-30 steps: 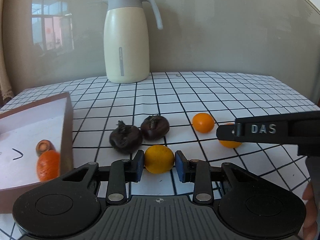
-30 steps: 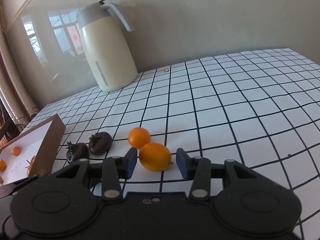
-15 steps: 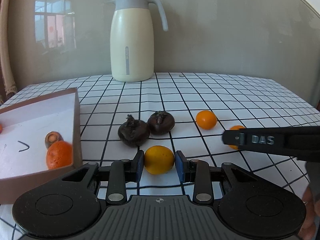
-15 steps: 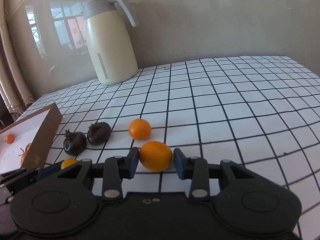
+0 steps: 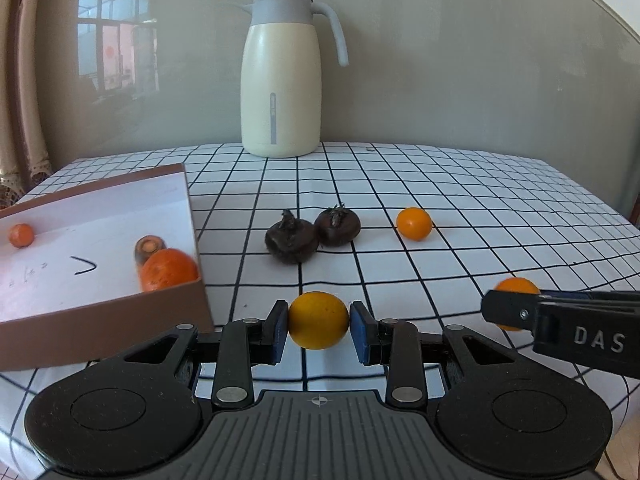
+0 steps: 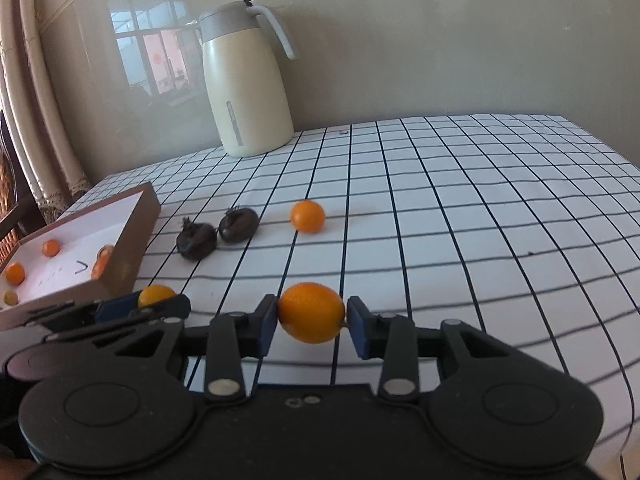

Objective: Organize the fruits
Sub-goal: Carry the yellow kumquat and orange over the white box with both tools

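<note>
My left gripper (image 5: 319,322) is shut on a yellow-orange fruit (image 5: 318,320) and holds it above the checked table, just right of the brown box (image 5: 120,312). My right gripper (image 6: 312,314) is shut on an orange kumquat (image 6: 311,312), also lifted off the table. The right gripper also shows at the right of the left wrist view (image 5: 560,328). Two dark brown fruits (image 5: 292,236) (image 5: 337,226) and a small orange fruit (image 5: 414,223) lie on the table ahead. The box holds several orange fruits (image 5: 168,270) and a brown one (image 5: 149,246).
A cream thermos jug (image 5: 282,80) stands at the back of the table against the wall. The checked tablecloth (image 6: 460,208) stretches to the right. A curtain (image 6: 36,120) hangs at the far left.
Both grippers closed on their fruits and rose off the table. The views pulled back, so the loose fruits and the box now look farther off.
</note>
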A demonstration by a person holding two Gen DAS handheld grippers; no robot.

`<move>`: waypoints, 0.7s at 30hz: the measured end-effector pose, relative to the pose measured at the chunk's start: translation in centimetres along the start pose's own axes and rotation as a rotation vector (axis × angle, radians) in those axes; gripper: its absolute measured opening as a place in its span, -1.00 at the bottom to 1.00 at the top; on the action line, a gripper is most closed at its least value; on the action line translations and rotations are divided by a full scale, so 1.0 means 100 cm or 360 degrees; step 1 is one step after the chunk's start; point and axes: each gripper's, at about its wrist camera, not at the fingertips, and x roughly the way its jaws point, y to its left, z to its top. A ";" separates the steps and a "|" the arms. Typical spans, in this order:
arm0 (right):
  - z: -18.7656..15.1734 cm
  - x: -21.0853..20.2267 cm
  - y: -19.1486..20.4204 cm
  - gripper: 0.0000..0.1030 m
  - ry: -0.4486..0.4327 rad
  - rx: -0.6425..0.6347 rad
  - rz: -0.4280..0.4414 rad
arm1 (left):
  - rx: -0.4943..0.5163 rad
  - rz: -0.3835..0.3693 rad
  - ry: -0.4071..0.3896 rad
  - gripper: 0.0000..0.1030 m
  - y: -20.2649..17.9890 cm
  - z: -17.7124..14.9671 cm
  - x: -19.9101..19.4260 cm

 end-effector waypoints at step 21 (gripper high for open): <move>-0.003 -0.048 0.038 -0.43 -0.0092 -0.0064 0.0087 | -0.0017 0.0018 -0.0101 -0.35 0.025 -0.002 -0.063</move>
